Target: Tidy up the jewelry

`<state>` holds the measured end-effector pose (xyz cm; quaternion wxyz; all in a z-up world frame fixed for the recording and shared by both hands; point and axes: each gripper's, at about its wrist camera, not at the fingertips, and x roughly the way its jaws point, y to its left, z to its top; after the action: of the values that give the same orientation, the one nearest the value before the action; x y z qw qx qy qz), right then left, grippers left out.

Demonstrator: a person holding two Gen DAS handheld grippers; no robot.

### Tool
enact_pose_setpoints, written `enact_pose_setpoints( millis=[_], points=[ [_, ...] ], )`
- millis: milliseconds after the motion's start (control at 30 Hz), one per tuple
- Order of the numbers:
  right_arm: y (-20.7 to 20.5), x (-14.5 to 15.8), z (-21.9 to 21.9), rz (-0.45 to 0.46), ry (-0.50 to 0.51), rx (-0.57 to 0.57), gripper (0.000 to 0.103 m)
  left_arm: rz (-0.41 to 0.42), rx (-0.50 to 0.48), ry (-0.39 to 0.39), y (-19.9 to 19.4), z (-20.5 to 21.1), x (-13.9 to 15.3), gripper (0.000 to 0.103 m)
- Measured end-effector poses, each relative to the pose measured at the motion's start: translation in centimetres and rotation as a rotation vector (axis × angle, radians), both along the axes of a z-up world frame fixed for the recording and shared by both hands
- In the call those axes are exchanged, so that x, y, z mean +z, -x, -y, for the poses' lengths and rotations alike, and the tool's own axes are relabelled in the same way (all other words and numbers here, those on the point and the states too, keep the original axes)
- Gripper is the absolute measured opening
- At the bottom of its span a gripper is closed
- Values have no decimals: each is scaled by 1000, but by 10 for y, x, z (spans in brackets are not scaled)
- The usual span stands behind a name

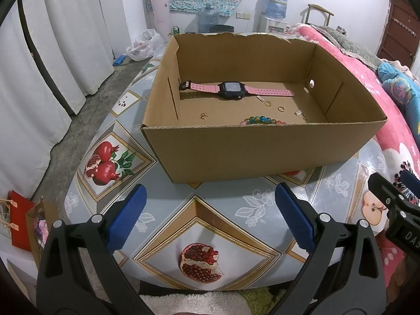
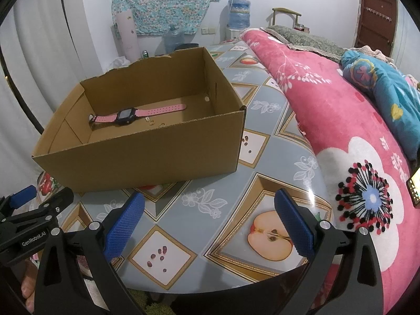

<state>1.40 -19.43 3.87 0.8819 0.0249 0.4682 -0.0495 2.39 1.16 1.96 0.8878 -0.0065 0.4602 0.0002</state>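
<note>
Inside cardboard box: pink-strap watch, gold rings, bead bracelet lay loose | left gripper, right gripper spread, empty (well short of box) | risk: tiny rings slipping from wide pads, high wall blocking reach.

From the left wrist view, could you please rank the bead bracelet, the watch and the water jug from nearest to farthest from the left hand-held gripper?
1. Bead bracelet, just behind the box's near wall.
2. Watch, toward the box's back.
3. Water jug, on the floor beyond the box.
</note>
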Motion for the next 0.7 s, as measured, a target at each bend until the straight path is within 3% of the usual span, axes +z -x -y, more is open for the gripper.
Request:
enact_pose_setpoints(
  millis=[700],
  points=[
    [0, 0, 1, -1, -3, 1, 96, -2, 0, -6, 1, -1, 0, 95]
  ],
)
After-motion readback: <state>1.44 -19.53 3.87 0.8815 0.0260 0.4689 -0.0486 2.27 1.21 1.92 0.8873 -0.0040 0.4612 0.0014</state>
